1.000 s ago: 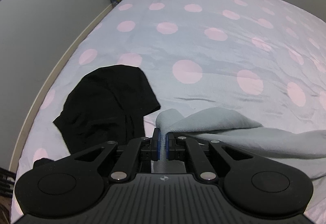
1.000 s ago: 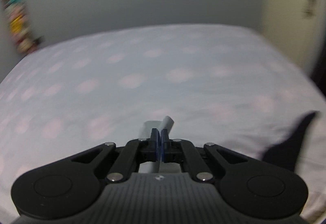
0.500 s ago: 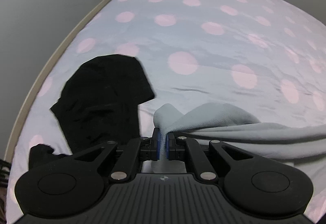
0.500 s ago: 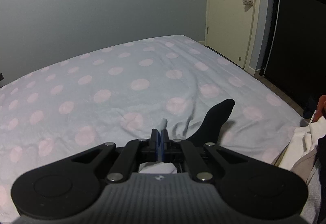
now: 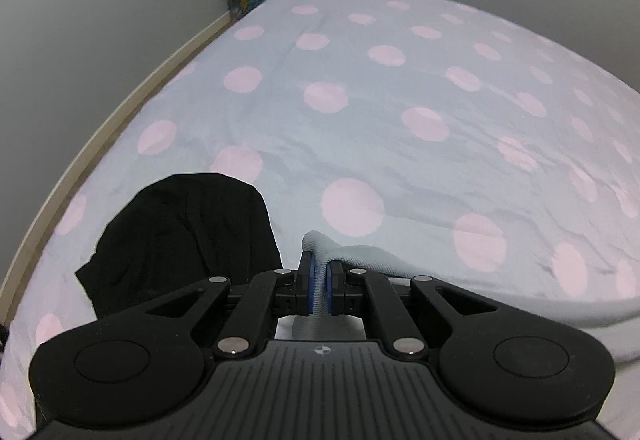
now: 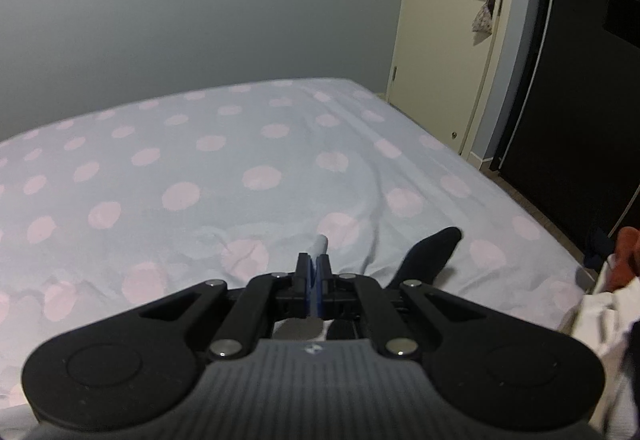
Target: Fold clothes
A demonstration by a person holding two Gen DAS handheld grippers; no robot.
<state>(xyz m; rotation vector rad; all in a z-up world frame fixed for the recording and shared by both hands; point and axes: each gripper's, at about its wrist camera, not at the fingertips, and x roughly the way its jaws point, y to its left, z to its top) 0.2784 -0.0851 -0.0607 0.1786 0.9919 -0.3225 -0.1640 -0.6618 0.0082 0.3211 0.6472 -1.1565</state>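
While both grippers point down toward the bed (image 5: 400, 88), each is clenched on the same pale grey garment (image 5: 360, 260). The left gripper (image 5: 319, 280) pinches a bunched corner of it, the cloth stretching away to the right along the bed's near edge. The right gripper (image 6: 313, 282) clamps a thin fold whose tip pokes out past the pads. A black garment (image 5: 180, 240) lies crumpled near the bed's left edge, just beside the left gripper.

One grey garment (image 5: 360, 260), one black garment (image 5: 180, 240), two tools, one bed (image 5: 400, 100).
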